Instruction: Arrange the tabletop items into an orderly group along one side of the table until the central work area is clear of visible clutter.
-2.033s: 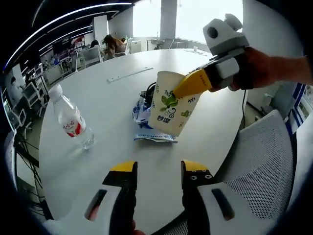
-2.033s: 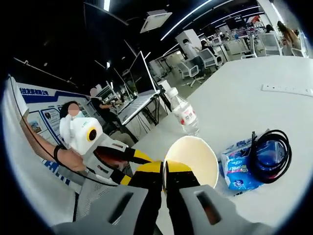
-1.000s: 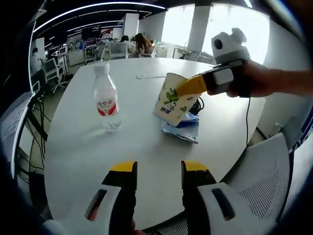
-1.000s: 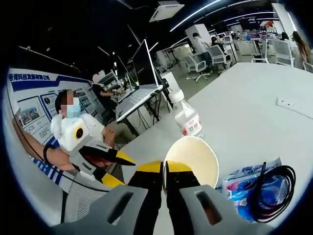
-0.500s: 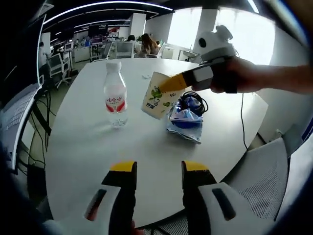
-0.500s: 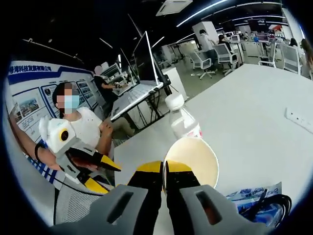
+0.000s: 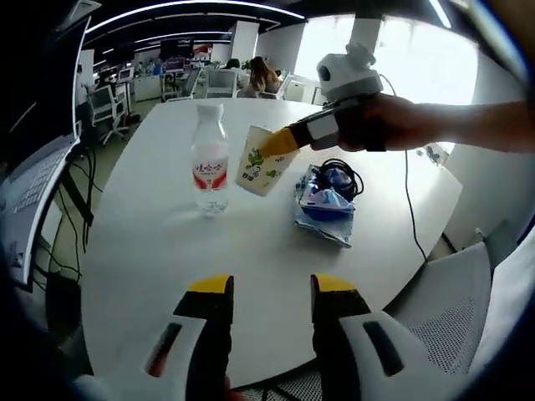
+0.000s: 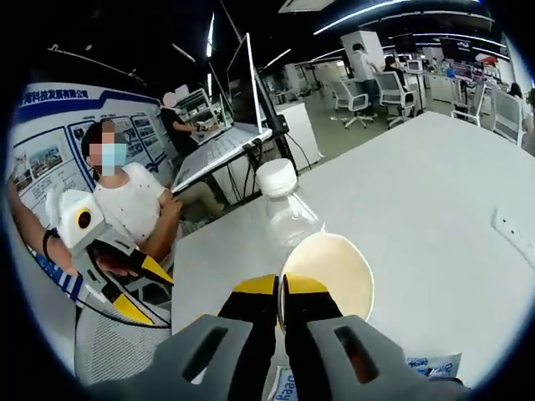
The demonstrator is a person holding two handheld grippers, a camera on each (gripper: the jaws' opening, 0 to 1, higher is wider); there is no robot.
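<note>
The right gripper (image 8: pixel 281 288) pinches the rim of the paper cup (image 7: pixel 257 161), held tilted above the table (image 7: pixel 142 251) just beside the water bottle (image 7: pixel 210 159), at its three o'clock. The left gripper (image 7: pixel 261 288) hangs open. Levelling the cup before release should stop it tipping against the bottle.

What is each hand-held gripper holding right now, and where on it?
Right hand-held gripper pinches the leaf-printed paper cup by its rim, lifted beside the clear water bottle. Left hand-held gripper is open, holding nothing.
</note>
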